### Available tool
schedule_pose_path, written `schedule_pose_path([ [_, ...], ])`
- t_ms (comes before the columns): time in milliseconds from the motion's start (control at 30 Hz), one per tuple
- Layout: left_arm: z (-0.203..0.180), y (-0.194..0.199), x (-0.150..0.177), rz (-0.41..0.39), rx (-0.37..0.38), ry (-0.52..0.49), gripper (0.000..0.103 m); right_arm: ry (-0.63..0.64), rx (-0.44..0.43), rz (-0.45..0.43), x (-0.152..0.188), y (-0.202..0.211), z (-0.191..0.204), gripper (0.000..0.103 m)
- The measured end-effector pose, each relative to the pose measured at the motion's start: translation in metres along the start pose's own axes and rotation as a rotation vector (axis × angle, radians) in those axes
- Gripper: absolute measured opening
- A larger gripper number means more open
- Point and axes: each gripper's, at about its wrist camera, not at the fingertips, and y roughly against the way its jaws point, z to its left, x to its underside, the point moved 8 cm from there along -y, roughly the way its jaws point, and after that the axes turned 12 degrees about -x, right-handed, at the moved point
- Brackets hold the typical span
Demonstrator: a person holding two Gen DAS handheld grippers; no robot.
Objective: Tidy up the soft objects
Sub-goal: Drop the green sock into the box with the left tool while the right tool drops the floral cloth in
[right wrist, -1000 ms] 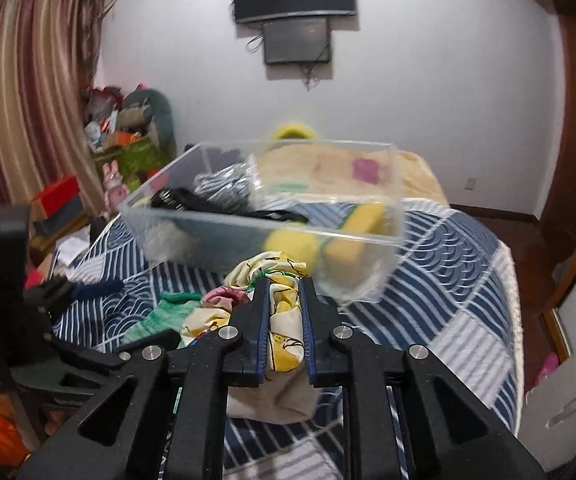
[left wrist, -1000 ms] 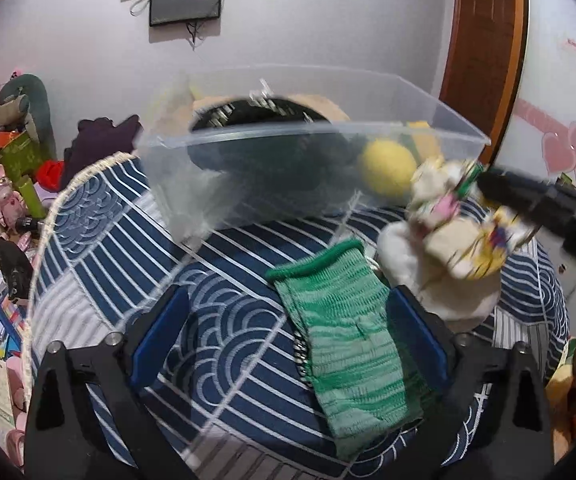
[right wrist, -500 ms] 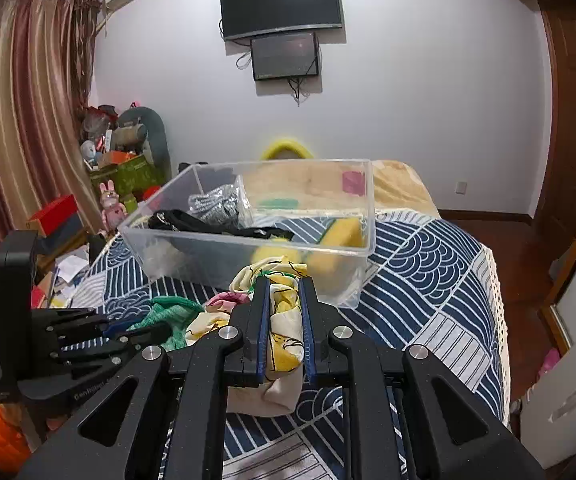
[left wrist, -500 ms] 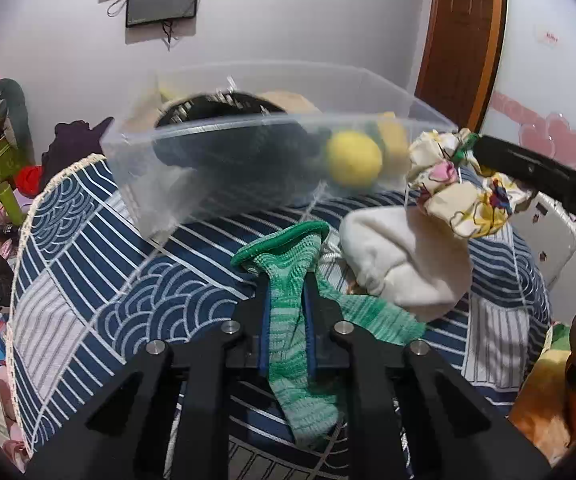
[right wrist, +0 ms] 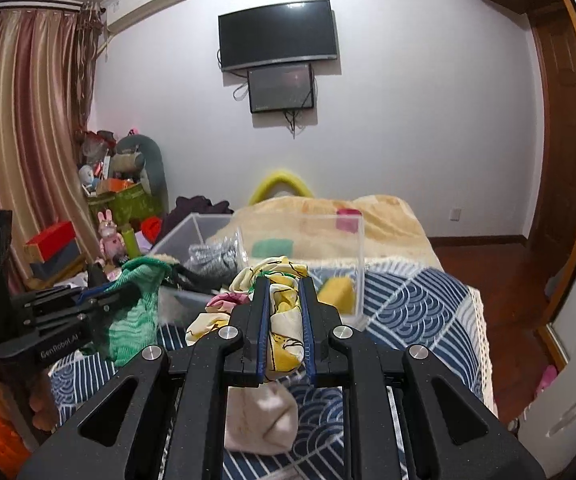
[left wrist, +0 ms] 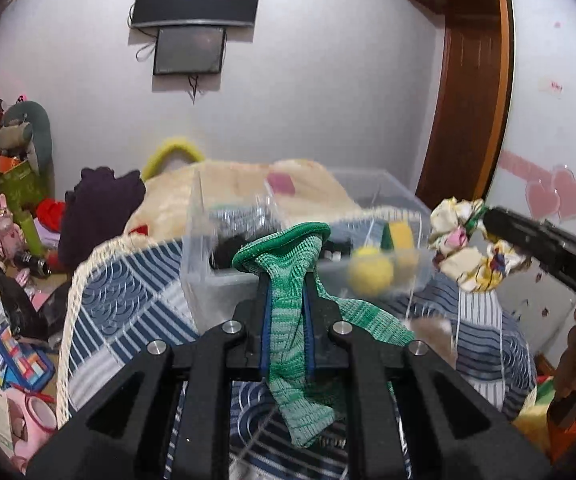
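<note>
Left wrist view: left claw clamped tight on a green knit sock, long axis running along the fingers, cuff end poking up past the tips, toe end drooping below toward the bed. Straight ahead and just beyond the cuff, the clear plastic bin sitting on the blue patterned bedspread; inside it a yellow ball, a yellow sponge and some dark and grey fabric, blurred. Off to the right, at about the same height as the bin's rim, right claw pinching a floral cloth. Right wrist view: right claw closed on the floral cloth, bunched lengthwise between the fingers and spilling out on the left side. Clear plastic bin dead ahead of the tips, near wall close; grey knit piece and yellow sponge visible within. Left claw to the left with the green knit sock hanging from it, near the bin's left corner. Under the right claw, a cream soft item lying on the bed, not yet binned. Judged from both views: both claws roughly equally near the bin, next move likely forward over the rim and release.
</note>
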Motion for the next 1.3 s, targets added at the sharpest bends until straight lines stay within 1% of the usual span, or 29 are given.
schedule_pose_path([
  [167,0.008,-0.002,-0.03,-0.041,0.035,0.035,0.012,0.019,0.008,-0.015,-0.012,-0.01,0.001,0.013],
  [300,0.008,-0.008,-0.049,-0.072,0.024,0.04,0.012,0.028,0.024,-0.02,-0.018,-0.022,-0.002,0.013],
  [433,0.005,-0.02,-0.06,-0.079,0.005,0.032,0.012,0.008,0.024,-0.005,-0.019,-0.038,-0.007,0.013],
  [633,-0.005,-0.046,-0.067,-0.055,-0.019,0.011,0.012,-0.017,0.035,0.052,-0.009,-0.066,-0.014,0.013],
  [733,-0.01,-0.061,-0.066,-0.02,-0.016,0.012,0.012,-0.024,0.029,0.088,-0.002,-0.076,-0.014,0.013],
  [833,-0.012,-0.077,-0.062,0.021,-0.011,0.023,0.013,-0.021,0.015,0.115,0.004,-0.079,-0.013,0.013],
  [900,-0.014,-0.084,-0.06,0.035,-0.004,0.02,0.013,-0.016,0.018,0.124,0.006,-0.079,-0.013,0.014],
  [967,-0.016,-0.089,-0.057,0.046,-0.021,0.002,0.013,-0.01,0.02,0.131,0.007,-0.078,-0.014,0.014],
  [1067,-0.022,-0.093,-0.052,0.065,-0.001,-0.027,0.017,0.006,0.028,0.142,0.01,-0.077,-0.014,0.014],
  [1133,-0.024,-0.091,-0.05,0.071,0.001,-0.034,0.022,0.006,0.027,0.142,0.009,-0.076,-0.015,0.019],
  [1200,-0.023,-0.091,-0.05,0.078,-0.003,-0.034,0.036,0.003,0.027,0.136,0.006,-0.073,-0.016,0.028],
  [1233,-0.024,-0.091,-0.05,0.082,-0.002,-0.031,0.04,0.003,0.03,0.129,0.005,-0.069,-0.017,0.031],
  [1267,-0.023,-0.09,-0.05,0.084,-0.001,-0.029,0.045,0.004,0.032,0.121,0.004,-0.066,-0.017,0.038],
  [1300,-0.022,-0.088,-0.05,0.081,-0.002,-0.025,0.046,0.004,0.034,0.113,0.002,-0.064,-0.017,0.042],
])
